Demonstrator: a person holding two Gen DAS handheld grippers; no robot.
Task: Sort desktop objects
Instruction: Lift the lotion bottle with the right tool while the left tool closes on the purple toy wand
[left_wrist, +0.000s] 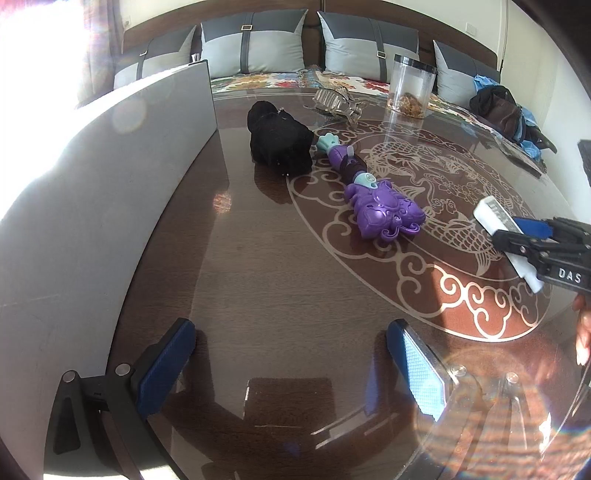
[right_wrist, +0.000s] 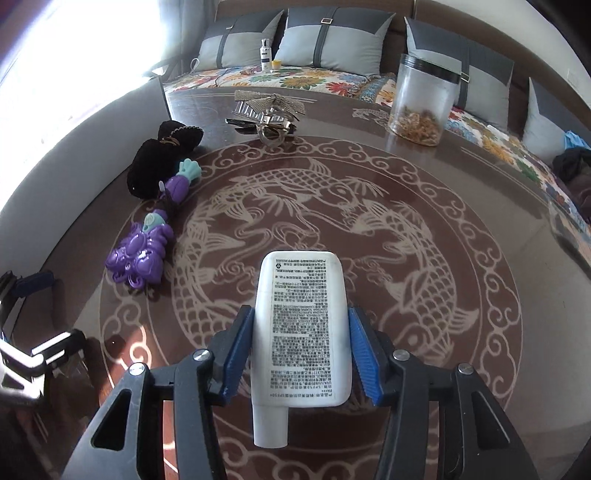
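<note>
A white squeeze tube (right_wrist: 301, 325) with printed text lies cap-end towards the camera between the blue pads of my right gripper (right_wrist: 300, 314), which is shut on its sides just above the table. In the left wrist view the same tube (left_wrist: 495, 218) shows at the right edge in the right gripper (left_wrist: 517, 232). My left gripper (left_wrist: 291, 369) is open over bare table with nothing between its fingers. A purple toy wand (left_wrist: 384, 210) and a black knitted pouch (left_wrist: 277, 144) lie at the table's left-centre.
The glossy brown table (right_wrist: 369, 206) has a fish pattern. A clear hair clip (right_wrist: 266, 110) and a plastic jar (right_wrist: 424, 99) stand at its far edge. A grey panel (left_wrist: 110, 166) borders the left side. Behind is a sofa with cushions, a small bottle (right_wrist: 265, 55) and dark clothes (left_wrist: 498, 107).
</note>
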